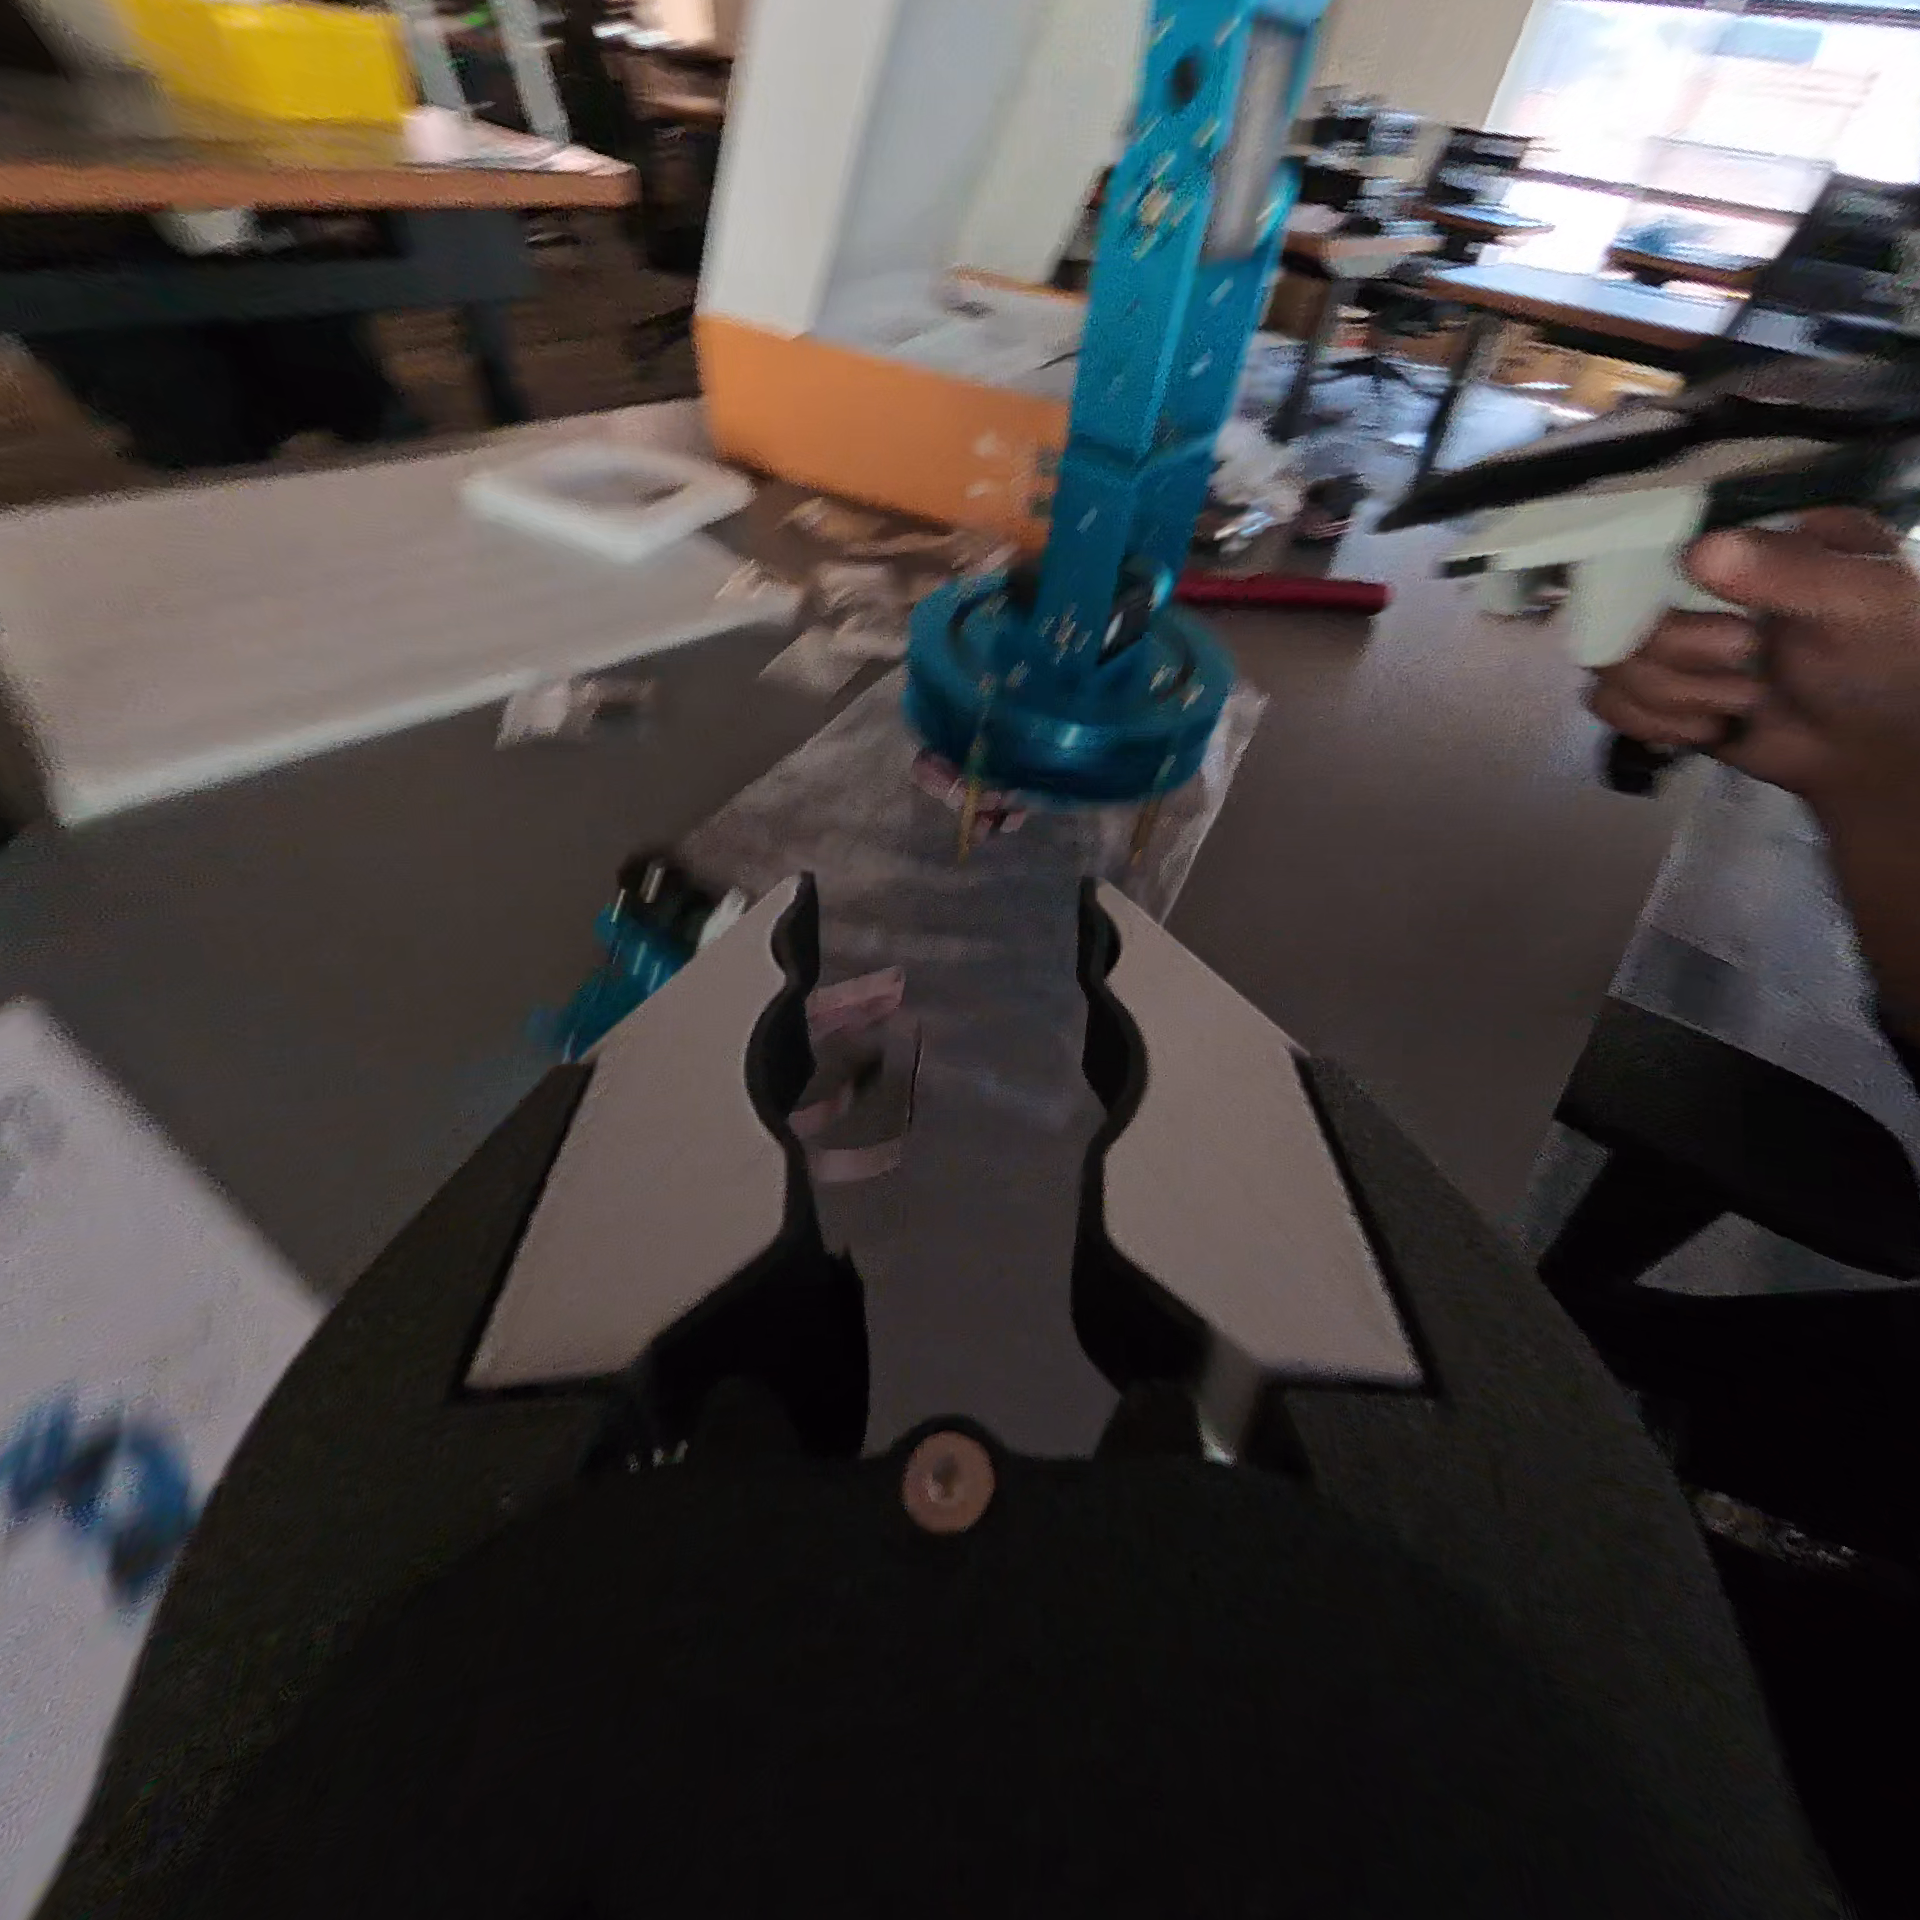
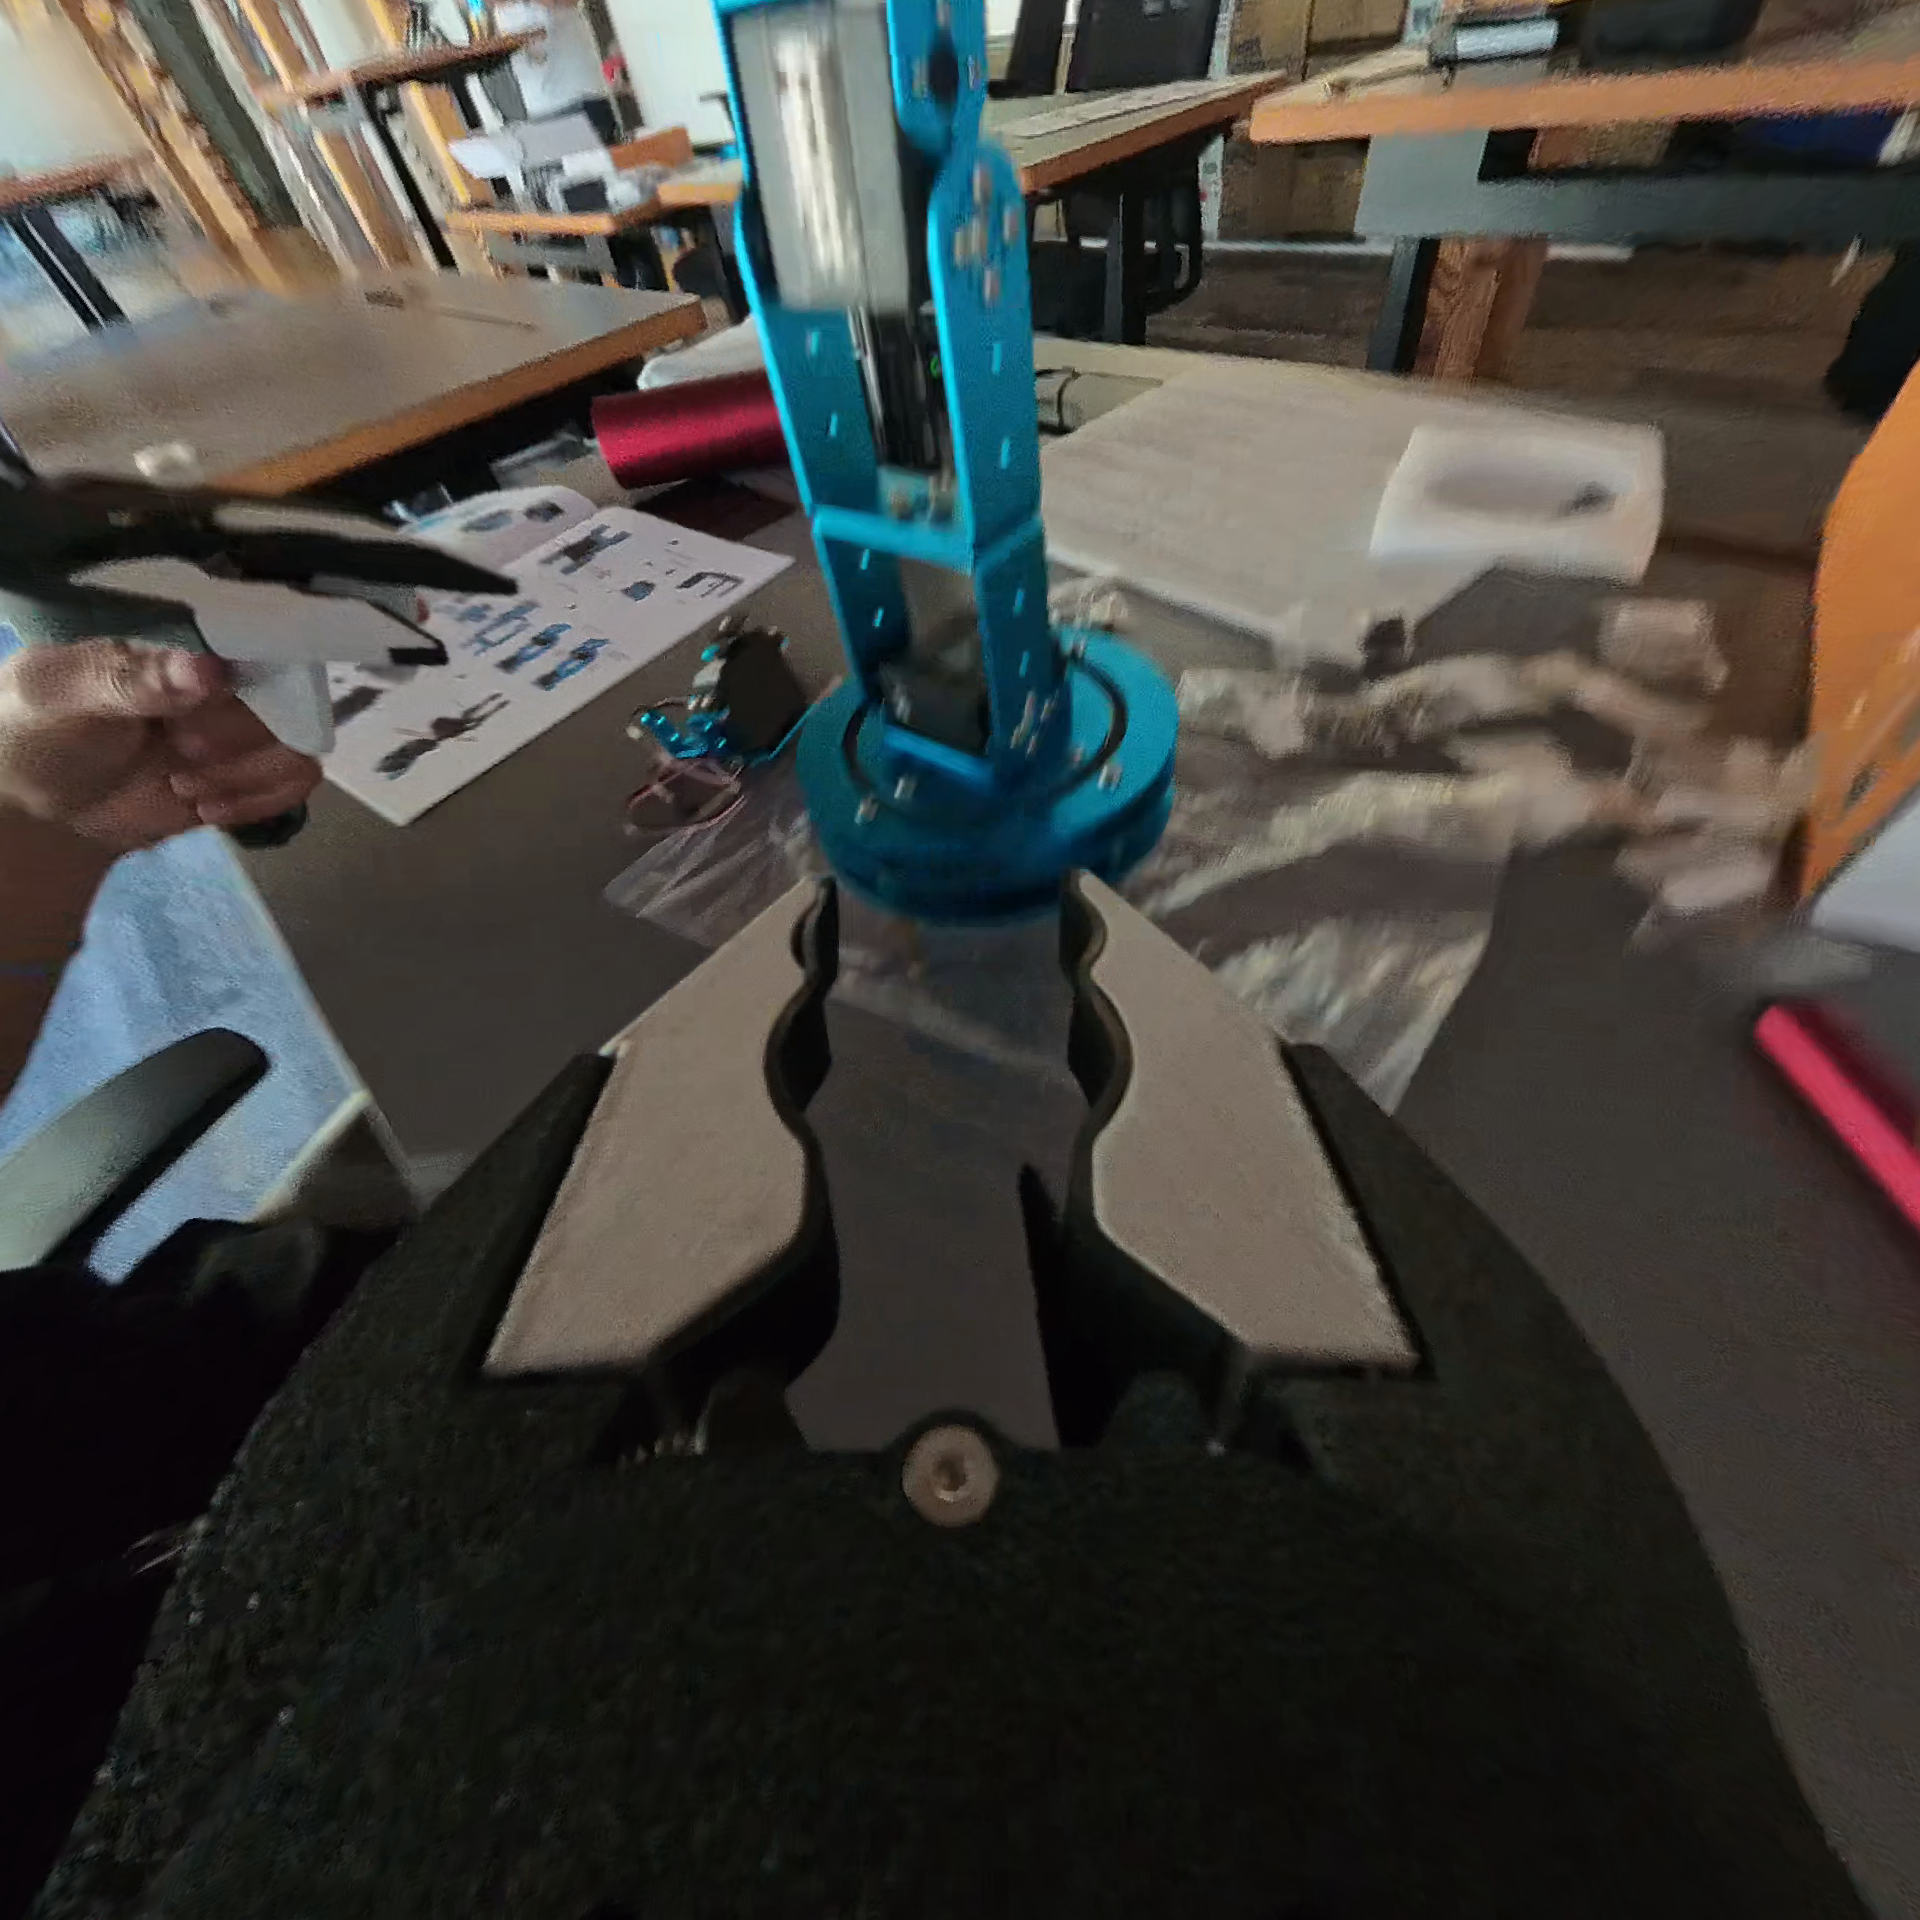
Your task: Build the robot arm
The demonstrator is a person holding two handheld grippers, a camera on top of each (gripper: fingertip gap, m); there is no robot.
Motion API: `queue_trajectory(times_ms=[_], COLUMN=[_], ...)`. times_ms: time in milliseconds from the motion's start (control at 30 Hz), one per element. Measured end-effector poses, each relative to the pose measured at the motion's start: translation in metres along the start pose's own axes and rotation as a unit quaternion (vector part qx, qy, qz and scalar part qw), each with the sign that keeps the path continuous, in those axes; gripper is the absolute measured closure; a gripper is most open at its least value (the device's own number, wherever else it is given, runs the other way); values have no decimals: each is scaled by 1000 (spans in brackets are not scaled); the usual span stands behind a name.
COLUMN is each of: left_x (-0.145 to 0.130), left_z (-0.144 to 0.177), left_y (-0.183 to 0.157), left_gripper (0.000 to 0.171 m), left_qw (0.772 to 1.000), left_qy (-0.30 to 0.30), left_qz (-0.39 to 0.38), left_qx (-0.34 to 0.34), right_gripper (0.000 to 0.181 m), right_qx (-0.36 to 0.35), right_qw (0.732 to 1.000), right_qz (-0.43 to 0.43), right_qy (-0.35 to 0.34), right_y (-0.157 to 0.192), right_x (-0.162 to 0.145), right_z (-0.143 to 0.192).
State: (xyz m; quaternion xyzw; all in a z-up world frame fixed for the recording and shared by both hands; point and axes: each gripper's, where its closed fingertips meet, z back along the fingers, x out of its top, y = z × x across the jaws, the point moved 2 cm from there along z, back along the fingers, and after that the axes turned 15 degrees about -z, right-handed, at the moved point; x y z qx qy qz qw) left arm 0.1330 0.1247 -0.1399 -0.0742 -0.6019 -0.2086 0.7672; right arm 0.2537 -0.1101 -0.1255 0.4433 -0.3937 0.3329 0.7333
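Observation:
A blue metal robot-arm kit (image 1: 1132,416) stands upright on a round blue base (image 1: 1070,696) on a dark table; it also shows in the right wrist view (image 2: 935,436) with its base (image 2: 987,790). My left gripper (image 1: 948,899) is open and empty, a little short of the base, over a clear plastic bag (image 1: 966,935). My right gripper (image 2: 948,894) is open and empty, its fingertips just in front of the base. The right gripper shows at the right of the left wrist view (image 1: 1621,488), and the left gripper shows at the left of the right wrist view (image 2: 312,592). Both views are blurred.
A small blue part with a black motor (image 2: 727,707) lies left of the base, also seen in the left wrist view (image 1: 644,945). An instruction sheet (image 2: 540,644), crumpled plastic bags (image 2: 1403,790), a dark red cylinder (image 2: 686,426), an orange and white box (image 1: 883,312) and a white tray (image 1: 613,494) lie around.

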Motion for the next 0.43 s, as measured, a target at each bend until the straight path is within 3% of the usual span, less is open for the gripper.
queue_trajectory(times_ms=[133, 300, 333, 367, 433], left_x=[-52, -80, -82, -82, -80], left_z=[54, 81, 81, 80, 74], left_y=[-21, -38, -35, -29, -13], left_gripper=[122, 122, 122, 122, 122], left_qw=[995, 987, 984, 977, 952], left_qy=[37, 71, 83, 101, 164], left_qz=[30, 22, 10, -7, -50], left_qx=[87, 139, 159, 188, 254], right_gripper=[142, 142, 147, 163, 181], right_qx=[-10, -10, -1, 20, 90], right_qw=[999, 999, 999, 999, 996], right_qz=[-42, -31, -29, -22, 17], right_qy=[-3, 23, 20, 16, -1], right_y=[3, 9, 16, 31, 85], right_x=[-56, -86, -85, -83, -74], right_z=[31, 35, 34, 31, 19])
